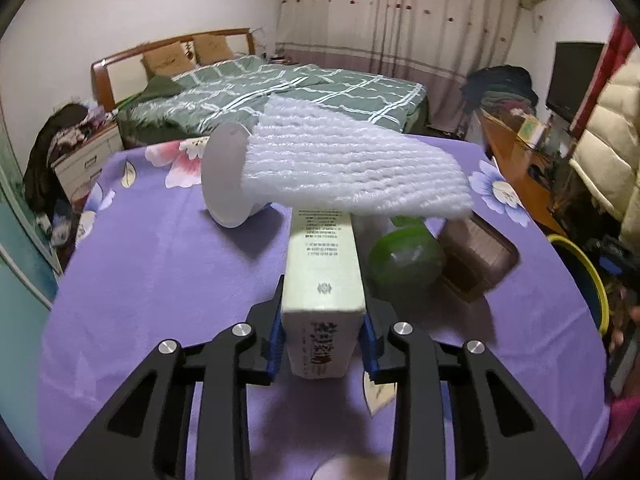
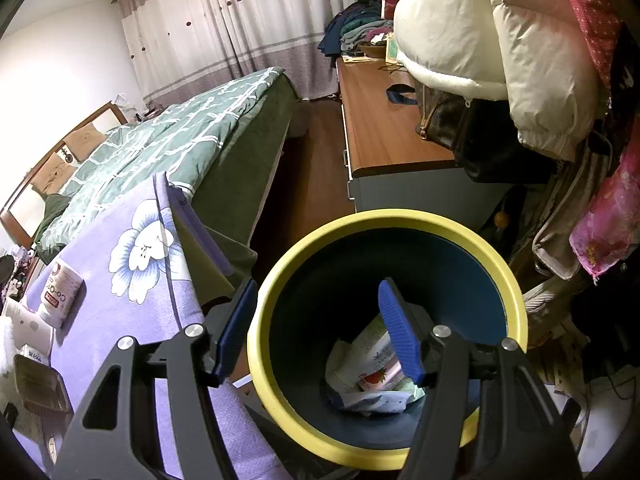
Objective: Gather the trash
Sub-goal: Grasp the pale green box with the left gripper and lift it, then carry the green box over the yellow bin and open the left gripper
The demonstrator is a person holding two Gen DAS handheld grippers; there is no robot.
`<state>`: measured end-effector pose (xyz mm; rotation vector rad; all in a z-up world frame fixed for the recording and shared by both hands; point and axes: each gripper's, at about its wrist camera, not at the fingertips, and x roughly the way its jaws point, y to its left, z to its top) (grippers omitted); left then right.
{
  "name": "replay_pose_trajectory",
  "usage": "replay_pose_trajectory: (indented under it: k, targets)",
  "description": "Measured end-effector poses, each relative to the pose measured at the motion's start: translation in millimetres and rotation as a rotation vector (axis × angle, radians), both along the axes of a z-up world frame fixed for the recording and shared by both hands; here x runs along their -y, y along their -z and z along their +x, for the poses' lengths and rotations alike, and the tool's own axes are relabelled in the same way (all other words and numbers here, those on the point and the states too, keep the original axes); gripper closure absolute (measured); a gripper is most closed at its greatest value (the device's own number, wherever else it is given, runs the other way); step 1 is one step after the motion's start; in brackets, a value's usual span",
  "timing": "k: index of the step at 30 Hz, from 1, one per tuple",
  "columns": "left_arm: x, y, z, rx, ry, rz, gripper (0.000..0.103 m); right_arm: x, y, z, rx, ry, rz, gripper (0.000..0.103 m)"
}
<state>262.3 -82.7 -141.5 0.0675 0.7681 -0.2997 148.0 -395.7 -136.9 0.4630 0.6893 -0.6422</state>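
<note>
My left gripper (image 1: 323, 320) is shut on a pale cream carton box (image 1: 320, 264), its blue pads pressing the box's two sides just above the purple flowered tablecloth (image 1: 160, 280). A white foam net sheet (image 1: 352, 160) lies across the box's far end. A white paper cup (image 1: 224, 176) lies tipped at the sheet's left end. A green bottle (image 1: 404, 258) and a brown plastic tray (image 1: 476, 256) sit right of the box. My right gripper (image 2: 318, 292) stands open over the yellow-rimmed bin (image 2: 360, 220), holding nothing. Crumpled wrappers (image 2: 372, 376) lie at the bin's bottom.
The bin (image 1: 588, 276) stands on the floor by the table's right edge. A small drink carton (image 2: 60, 292) and the brown tray (image 2: 40, 384) lie on the cloth. A bed (image 2: 160, 140) is beyond the table, and a wooden dresser (image 2: 384, 120) with coats is behind the bin.
</note>
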Motion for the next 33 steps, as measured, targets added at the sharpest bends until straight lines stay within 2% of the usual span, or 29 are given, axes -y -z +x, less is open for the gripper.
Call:
replay_pose_trajectory:
  k: [4,9,18,24,29,33]
  targets:
    - [-7,-20,-27,0.035,0.038,0.025,0.072,0,0,0,0.000,0.000,-0.001,0.043]
    - [-15,-47,-51,0.054,0.089,0.007,0.072,-1,-1,-1,0.003,0.000,-0.001,0.043]
    - [15,-87,-104,0.066,0.268,0.011,0.072,-6,-12,-7,0.032,-0.038,-0.001,0.043]
    - [58,-98,-120,0.076,0.383,-0.036,0.072,-8,-31,-35,0.073,-0.068,-0.038,0.043]
    - [126,-90,-115,0.064,0.509,-0.053,0.072,6,-48,-71,0.096,-0.028,-0.091,0.043]
    - [182,-80,-104,0.045,0.595,-0.068,0.072,21,-53,-95,0.095,0.000,-0.114,0.038]
